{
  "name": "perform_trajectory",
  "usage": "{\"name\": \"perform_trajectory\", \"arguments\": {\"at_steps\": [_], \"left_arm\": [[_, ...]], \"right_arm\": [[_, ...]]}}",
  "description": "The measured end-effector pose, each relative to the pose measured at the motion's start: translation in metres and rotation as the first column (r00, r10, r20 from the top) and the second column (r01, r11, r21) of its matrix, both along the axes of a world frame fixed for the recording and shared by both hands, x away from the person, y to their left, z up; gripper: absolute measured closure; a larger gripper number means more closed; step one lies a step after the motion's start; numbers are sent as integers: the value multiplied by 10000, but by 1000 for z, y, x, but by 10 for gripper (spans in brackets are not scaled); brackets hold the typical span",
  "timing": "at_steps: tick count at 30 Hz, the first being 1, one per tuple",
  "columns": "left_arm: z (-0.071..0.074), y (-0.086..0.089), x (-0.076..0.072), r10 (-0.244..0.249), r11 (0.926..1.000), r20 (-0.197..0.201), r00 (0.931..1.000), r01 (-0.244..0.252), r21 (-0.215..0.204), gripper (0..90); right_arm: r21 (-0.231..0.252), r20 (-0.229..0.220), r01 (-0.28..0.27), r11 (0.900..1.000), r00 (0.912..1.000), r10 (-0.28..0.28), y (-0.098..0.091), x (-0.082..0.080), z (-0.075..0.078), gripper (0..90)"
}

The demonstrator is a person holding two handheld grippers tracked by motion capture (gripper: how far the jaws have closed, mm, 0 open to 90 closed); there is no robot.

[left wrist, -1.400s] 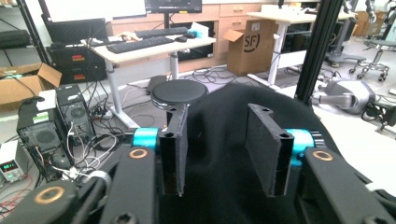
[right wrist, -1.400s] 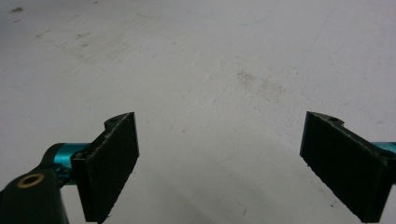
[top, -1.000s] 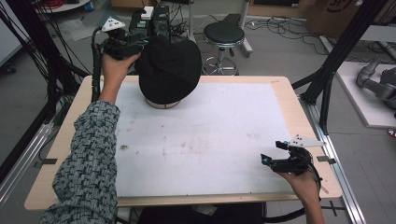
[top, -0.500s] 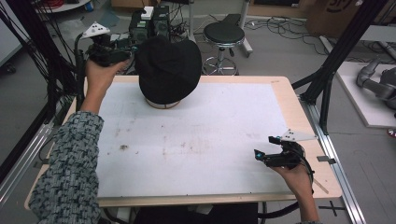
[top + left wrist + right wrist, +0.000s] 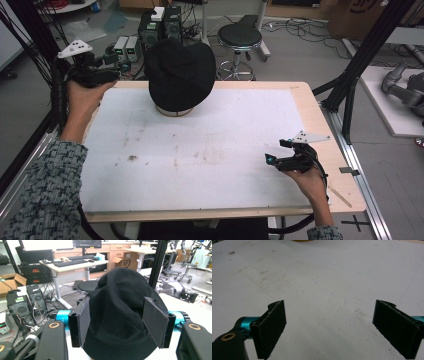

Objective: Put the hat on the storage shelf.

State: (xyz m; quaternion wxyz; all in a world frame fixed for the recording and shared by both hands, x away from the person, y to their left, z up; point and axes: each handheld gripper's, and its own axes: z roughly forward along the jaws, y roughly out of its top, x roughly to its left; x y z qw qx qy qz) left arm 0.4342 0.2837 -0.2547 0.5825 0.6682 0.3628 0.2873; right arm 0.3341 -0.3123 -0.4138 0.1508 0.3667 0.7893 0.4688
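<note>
step: let-go of hat (image 5: 180,74), sits on stand at table (image 5: 310,107) far edge | L gripper (image 5: 111,64) just left of hat, off it, jaws have just been opening, nothing btwn pads | R gripper (image 5: 272,160) open, empty, near front-right | next: prob clear L, check hat sits square

Grey-patterned knit sleeve (image 5: 47,195), black grippers with teal barrels, black padded fingers (image 5: 156,323), grey three-cornered plates, black cables

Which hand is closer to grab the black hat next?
Left. The left gripper is beside the black hat, aimed at it with jaws apart; the right gripper sits far off near the table's front.
</note>
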Motion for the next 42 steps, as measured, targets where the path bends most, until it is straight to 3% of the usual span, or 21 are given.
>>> {"name": "perform_trajectory", "arguments": {"at_steps": [8,19,24,28,36,42], "left_arm": [[-12,4,-26,-438,9987,-94,9990,435,-279,329],[-33,-4,-60,-1009,9948,-252,9946,1005,-155,259],[-46,-4,-75,-944,9948,-41,9955,941,-393,217],[-58,-3,-84,-856,9960,-168,9962,851,-286,155],[-80,-4,-107,-1188,9923,132,9928,1192,-327,143],[-89,-5,-110,-1208,9923,160,9925,1212,-266,143]], "right_arm": [[57,22,32,10000,10000,-32,1,8,2,114],[167,269,-48,9998,9996,44,3,13,8,113],[207,387,-109,9997,9992,101,5,17,10,113],[162,423,-160,9997,9990,153,7,17,12,113],[209,544,-113,9997,9985,102,7,15,16,113],[156,544,-108,9998,9985,99,7,14,17,113]]}}
